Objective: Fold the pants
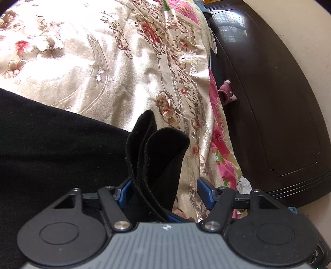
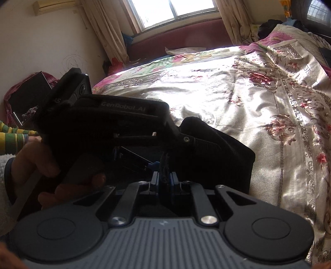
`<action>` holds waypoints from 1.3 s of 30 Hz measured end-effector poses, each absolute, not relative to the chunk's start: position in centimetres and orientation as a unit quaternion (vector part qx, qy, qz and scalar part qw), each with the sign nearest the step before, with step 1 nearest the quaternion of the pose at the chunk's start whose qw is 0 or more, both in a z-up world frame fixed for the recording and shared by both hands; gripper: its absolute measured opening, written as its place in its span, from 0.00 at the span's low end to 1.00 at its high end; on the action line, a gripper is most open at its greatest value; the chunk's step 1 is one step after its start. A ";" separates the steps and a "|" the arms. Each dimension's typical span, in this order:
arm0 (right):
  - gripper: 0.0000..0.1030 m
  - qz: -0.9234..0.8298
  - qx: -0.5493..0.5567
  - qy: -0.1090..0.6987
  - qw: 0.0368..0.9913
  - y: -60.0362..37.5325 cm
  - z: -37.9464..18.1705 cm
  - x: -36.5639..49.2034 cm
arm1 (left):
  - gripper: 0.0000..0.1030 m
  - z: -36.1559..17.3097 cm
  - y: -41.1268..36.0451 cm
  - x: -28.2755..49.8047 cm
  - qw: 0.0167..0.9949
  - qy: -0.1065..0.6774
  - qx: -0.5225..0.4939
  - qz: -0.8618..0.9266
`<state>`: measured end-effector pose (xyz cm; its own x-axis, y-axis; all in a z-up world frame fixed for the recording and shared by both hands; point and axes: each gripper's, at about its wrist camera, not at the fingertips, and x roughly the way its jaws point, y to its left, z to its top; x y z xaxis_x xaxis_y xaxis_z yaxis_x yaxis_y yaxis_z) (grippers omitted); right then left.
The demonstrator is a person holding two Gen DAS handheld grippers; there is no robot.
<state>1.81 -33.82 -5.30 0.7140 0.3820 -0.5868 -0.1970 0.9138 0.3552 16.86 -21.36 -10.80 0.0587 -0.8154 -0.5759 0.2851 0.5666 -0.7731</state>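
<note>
Where I look along the left fingers: the left hand-held gripper (image 1: 165, 192) has its blue pads apart, with a doubled black band of the pants (image 1: 62, 144) standing up between them; it lies against the pad on the picture's left, while the other pad (image 1: 203, 189) stands clear of it, so I call these jaws unclamped.
Right hand-held gripper (image 2: 164, 180): I see its blue pads drawn close together, pinching a thin edge of the black fabric.
Left unit from the right camera: it sits just ahead and to the picture's left, a hand (image 2: 51, 165) wrapped around its handle, a striped sleeve (image 2: 12, 136) behind.
Pants: black, lying on the bed, the bulk spread to the left in the left view, a folded mass just ahead of the right pads.
Bedspread (image 1: 103, 62): cream satin with floral scrollwork, pink patterned border at the edge.
Beside the bed: a dark wooden board (image 1: 279, 103).
Far side: window (image 2: 171, 10) with curtains.
</note>
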 end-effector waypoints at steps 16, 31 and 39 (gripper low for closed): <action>0.48 0.141 0.158 0.349 0.913 -34.2 -4.3 3.8 | 0.20 -8.8 -14.4 17.7 0.766 0.539 -0.168 -0.309; 0.50 0.139 0.145 0.380 0.903 -28.9 -5.1 6.9 | 0.20 -7.0 -4.8 19.4 0.779 0.518 -0.186 -0.300; 0.41 0.159 0.176 0.410 0.881 -26.6 -8.3 9.6 | 0.43 -13.1 1.1 20.2 0.733 0.515 -0.310 -0.318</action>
